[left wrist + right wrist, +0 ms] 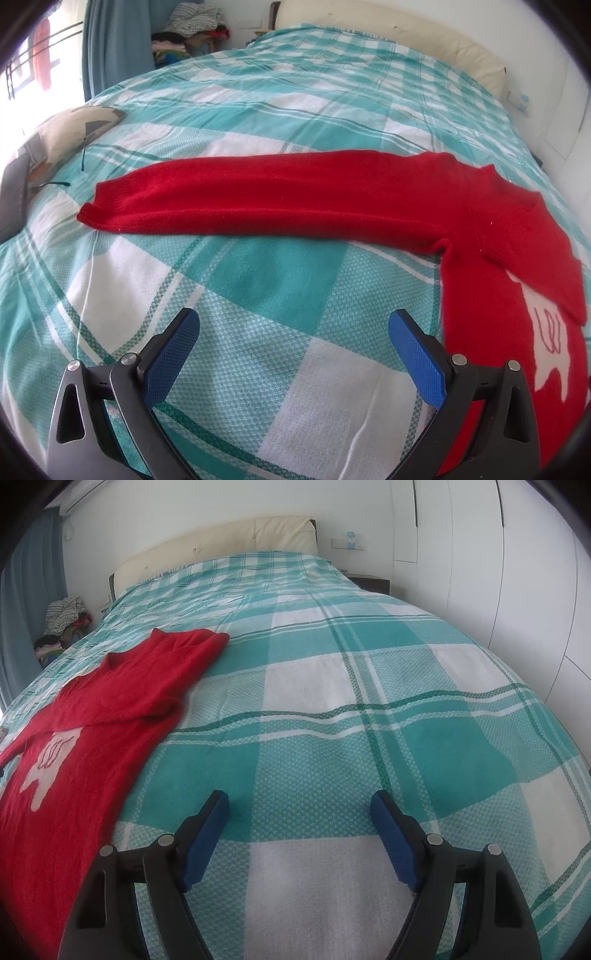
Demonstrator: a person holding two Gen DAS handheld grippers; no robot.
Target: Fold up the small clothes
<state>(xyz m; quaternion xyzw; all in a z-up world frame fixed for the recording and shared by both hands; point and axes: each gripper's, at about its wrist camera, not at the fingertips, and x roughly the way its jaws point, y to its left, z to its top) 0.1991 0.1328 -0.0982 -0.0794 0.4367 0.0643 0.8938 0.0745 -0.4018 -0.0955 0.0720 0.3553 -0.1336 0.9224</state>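
A small red sweater (pixel 480 229) with a white figure on its front lies flat on the teal and white checked bedspread (pixel 258 280). In the left wrist view one sleeve (pixel 258 195) stretches out to the left and the body lies at the right. My left gripper (pixel 293 325) is open and empty above bare bedspread, left of the sweater body and in front of the sleeve. In the right wrist view the sweater (pixel 92 716) lies at the left, one sleeve folded across its top. My right gripper (pixel 299 805) is open and empty above the bedspread (pixel 351 709), right of the sweater.
A patterned pillow (pixel 62 133) lies at the bed's left edge. A cream headboard (pixel 221 546) stands at the far end. A pile of clothes (pixel 192 33) sits beside the bed near a blue curtain (pixel 114 44). White wardrobe doors (pixel 517 572) line the right wall.
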